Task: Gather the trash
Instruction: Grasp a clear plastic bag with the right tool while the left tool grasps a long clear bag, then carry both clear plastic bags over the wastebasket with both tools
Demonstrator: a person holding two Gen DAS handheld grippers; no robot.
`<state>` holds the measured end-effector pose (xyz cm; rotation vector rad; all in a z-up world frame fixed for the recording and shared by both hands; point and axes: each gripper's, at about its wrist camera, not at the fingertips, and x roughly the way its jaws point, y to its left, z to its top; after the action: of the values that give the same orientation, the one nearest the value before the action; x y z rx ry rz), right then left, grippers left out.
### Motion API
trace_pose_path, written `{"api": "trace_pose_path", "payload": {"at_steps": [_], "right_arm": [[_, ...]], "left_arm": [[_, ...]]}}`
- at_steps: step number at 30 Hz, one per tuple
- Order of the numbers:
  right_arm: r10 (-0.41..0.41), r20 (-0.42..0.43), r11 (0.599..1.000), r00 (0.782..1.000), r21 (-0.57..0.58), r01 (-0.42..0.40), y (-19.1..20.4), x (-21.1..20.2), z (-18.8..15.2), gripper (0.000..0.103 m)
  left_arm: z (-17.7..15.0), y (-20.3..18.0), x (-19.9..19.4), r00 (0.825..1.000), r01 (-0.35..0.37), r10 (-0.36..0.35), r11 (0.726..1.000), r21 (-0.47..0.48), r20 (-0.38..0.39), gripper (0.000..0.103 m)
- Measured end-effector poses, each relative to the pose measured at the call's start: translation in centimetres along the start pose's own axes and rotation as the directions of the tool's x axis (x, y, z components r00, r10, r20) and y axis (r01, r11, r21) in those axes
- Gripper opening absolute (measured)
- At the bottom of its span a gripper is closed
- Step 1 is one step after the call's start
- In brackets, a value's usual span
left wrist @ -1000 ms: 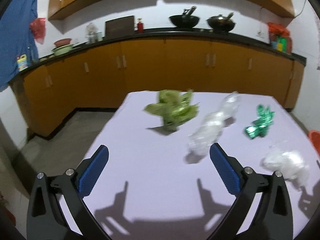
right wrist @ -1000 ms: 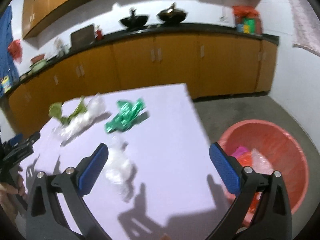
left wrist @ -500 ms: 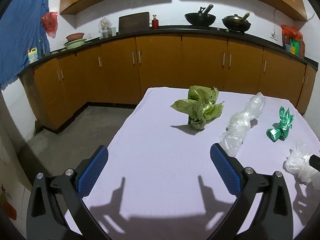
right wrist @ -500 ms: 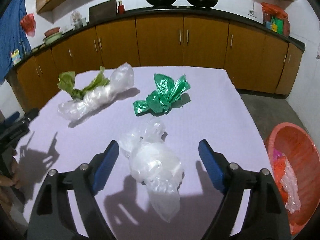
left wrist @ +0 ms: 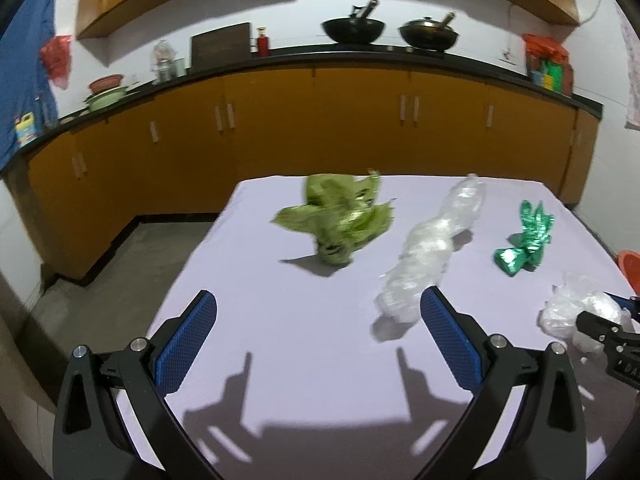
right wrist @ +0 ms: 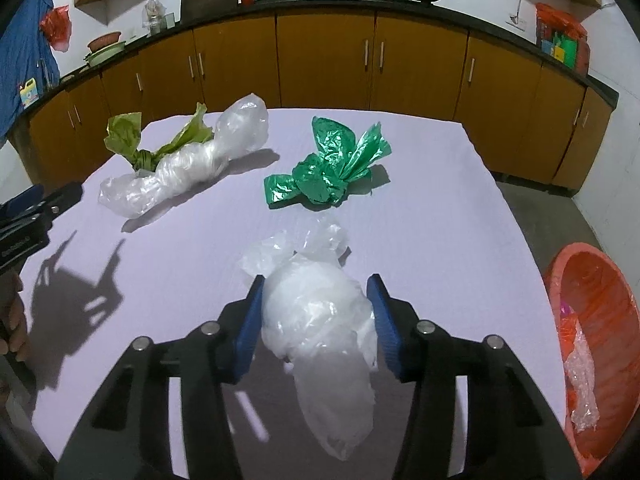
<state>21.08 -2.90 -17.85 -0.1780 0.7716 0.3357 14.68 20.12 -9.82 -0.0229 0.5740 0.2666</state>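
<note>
Right gripper closing around white bag, bag lengthwise between pads; left gripper spread, empty, farther.

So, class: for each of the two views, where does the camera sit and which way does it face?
Left wrist: on the left gripper, facing down across the table; its open fingers show.
Right wrist: on the right gripper, facing the white bag its jaws are closing around; a hand shows at left.
Shared: green bag, table.
</note>
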Motion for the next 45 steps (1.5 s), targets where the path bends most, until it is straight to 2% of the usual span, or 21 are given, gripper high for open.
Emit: {"api": "trace_pose_path", "payload": {"at_steps": [11,15,18,21,24,27,29,35,40,45], "right_arm": [[0.008,0.049,0.996,0.999,0.085,-0.012,-2.5,-2.6,0.1,0.05],[0.003,0.049,0.992,0.999,0.13,-0.009,-4.0,-3.5,-0.3,0.05],[-0.003,0.045,0.988,0.999,0.154,-0.003,-5.1,-3.9,-0.7,0.05],[-0.012,0.043,0.985,0.999,0.17,0.004,-5.8,-4.2,-1.0,0.05],[-0.017,0.039,0.982,0.999,0.188,0.01,-6.6,-4.4,-1.2,0.05],[-0.023,0.038,0.981,0.999,0.193,0.015,-6.9,-4.6,-1.5,0.05],[-0.027,0.039,0.981,0.999,0.193,0.019,-7.0,-4.7,-1.6,0.05],[-0.027,0.045,0.977,0.999,0.214,0.017,-7.7,-5.3,-1.8,0.05],[-0.023,0.054,0.971,0.998,0.24,0.009,-8.2,-5.8,-1.8,0.05],[-0.041,0.071,0.968,0.997,0.248,0.022,-8.6,-6.8,-1.8,0.05]], "left_arm": [[2.9,-5.7,3.5,0.994,0.109,-0.104,0.986,0.129,-0.046,0.101],[3.6,-7.3,6.0,0.99,0.111,-0.094,0.981,0.162,-0.106,0.101],[3.8,-7.9,8.5,0.98,0.108,-0.079,0.982,0.154,-0.184,0.1],[4.0,-8.0,9.7,0.97,0.121,-0.089,0.984,0.133,-0.226,0.091],[4.1,-8.3,10.4,0.96,0.144,-0.11,0.983,0.113,-0.259,0.077],[4.0,-8.8,10.8,0.948,0.173,-0.139,0.98,0.096,-0.285,0.061],[3.8,-8.9,11.0,0.94,0.187,-0.155,0.979,0.079,-0.303,0.047],[3.4,-8.7,10.4,0.936,0.198,-0.176,0.979,0.041,-0.304,0.044],[3.6,-7.7,8.5,0.941,0.205,-0.197,0.979,0.001,-0.277,0.044],[4.1,-7.8,6.0,0.947,0.228,-0.218,0.974,0.012,-0.236,0.044]]}}
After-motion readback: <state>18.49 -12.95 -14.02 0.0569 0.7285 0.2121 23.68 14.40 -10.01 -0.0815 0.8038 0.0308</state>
